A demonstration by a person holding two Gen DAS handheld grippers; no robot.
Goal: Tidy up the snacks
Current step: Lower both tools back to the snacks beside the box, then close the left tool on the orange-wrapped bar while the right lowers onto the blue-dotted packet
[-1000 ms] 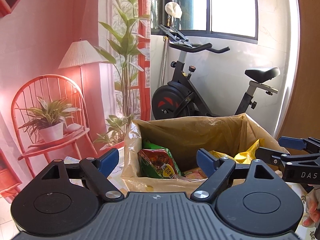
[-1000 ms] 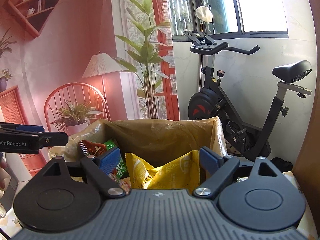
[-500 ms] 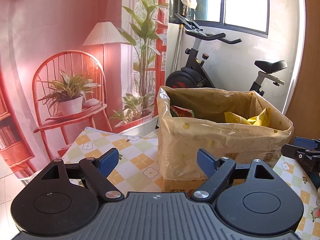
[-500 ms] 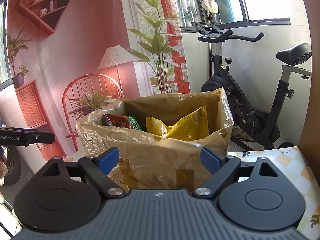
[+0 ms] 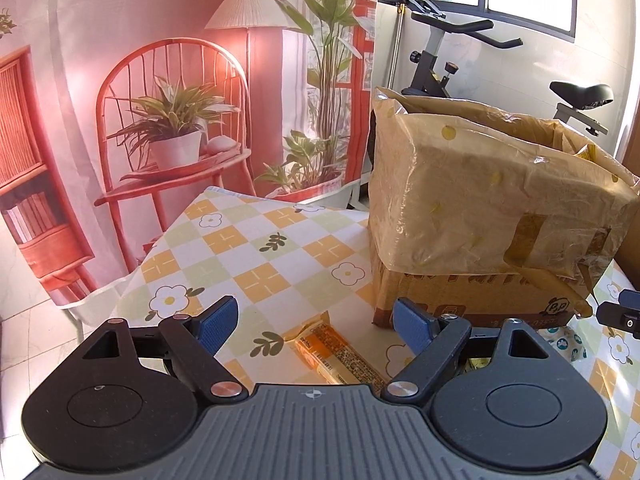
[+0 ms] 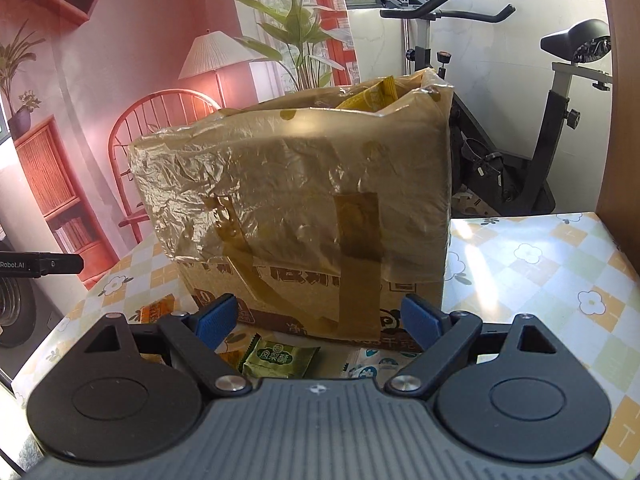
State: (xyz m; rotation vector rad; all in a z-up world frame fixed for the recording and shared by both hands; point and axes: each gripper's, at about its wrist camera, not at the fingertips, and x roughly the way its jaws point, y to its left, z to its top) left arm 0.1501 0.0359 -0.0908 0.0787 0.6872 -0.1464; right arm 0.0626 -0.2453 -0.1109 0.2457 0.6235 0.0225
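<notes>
A cardboard box [image 5: 480,216] lined with a yellowish plastic bag stands on the checked tablecloth [image 5: 248,248]; it also shows in the right wrist view [image 6: 304,208], with a yellow snack bag [image 6: 380,90] poking out of its top. My left gripper [image 5: 316,324] is open and empty above an orange snack bar [image 5: 340,354] lying in front of the box. My right gripper [image 6: 318,320] is open and empty above a green pastry packet [image 6: 280,358]. A white-blue packet [image 6: 370,362] and an orange packet [image 6: 158,312] lie beside it.
The table's edges run at the far left [image 5: 132,276] and the far right [image 6: 600,220]. An exercise bike [image 6: 520,128] stands behind the table. A printed pink backdrop [image 5: 140,80] hangs at the left. A wooden panel [image 6: 624,120] stands at the right.
Both grippers have pulled back from over the box's open top and dropped low to the table in front of it. The loose packets on the cloth have come into view.
</notes>
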